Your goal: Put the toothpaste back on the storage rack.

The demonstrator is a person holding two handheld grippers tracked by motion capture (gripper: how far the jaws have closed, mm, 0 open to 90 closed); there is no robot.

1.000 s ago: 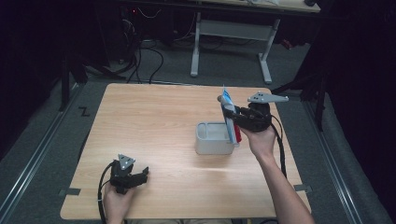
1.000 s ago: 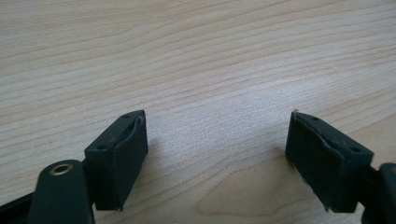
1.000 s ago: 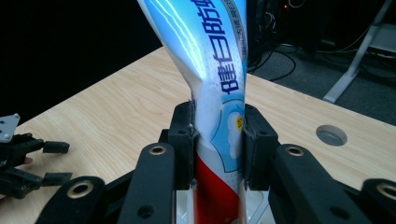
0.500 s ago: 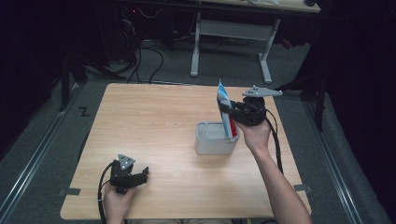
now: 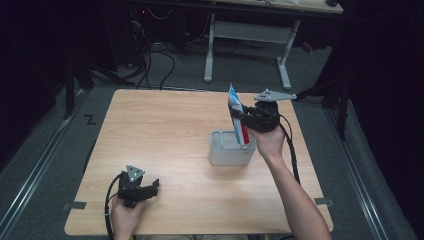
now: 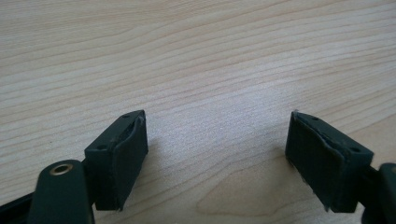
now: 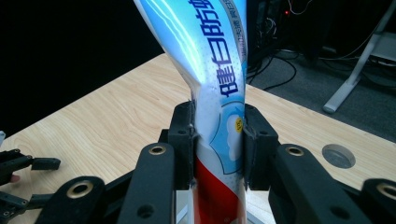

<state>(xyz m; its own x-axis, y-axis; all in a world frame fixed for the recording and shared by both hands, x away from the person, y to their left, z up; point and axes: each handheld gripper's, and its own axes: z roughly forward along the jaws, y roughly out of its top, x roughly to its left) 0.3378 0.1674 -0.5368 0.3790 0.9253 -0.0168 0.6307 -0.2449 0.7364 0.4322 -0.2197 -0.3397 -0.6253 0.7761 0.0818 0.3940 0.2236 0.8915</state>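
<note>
High view: right gripper (image 5: 243, 120) is clamped on a toothpaste tube (image 5: 235, 107), held upright above the grey bin (image 5: 222, 155) at the table's (image 5: 165, 130) right. Left gripper (image 5: 150, 189), jaws apart, rests near-left.

What the pictures leave hidden or cut off

In the right gripper view, the toothpaste tube (image 7: 217, 93) is cut by the top edge and also by the bottom edge, so its two ends cannot be seen; the pads (image 7: 184, 140) cover a part of its sides, and the small print on it is too fine to read. In the high view, the lower end of the tube stands inside the grey box (image 5: 231, 150), behind its wall, and the inside of this box cannot be made out. In the left gripper view, the left gripper (image 6: 217, 154) is cut by the bottom edge, so its body is out of the picture.
</note>
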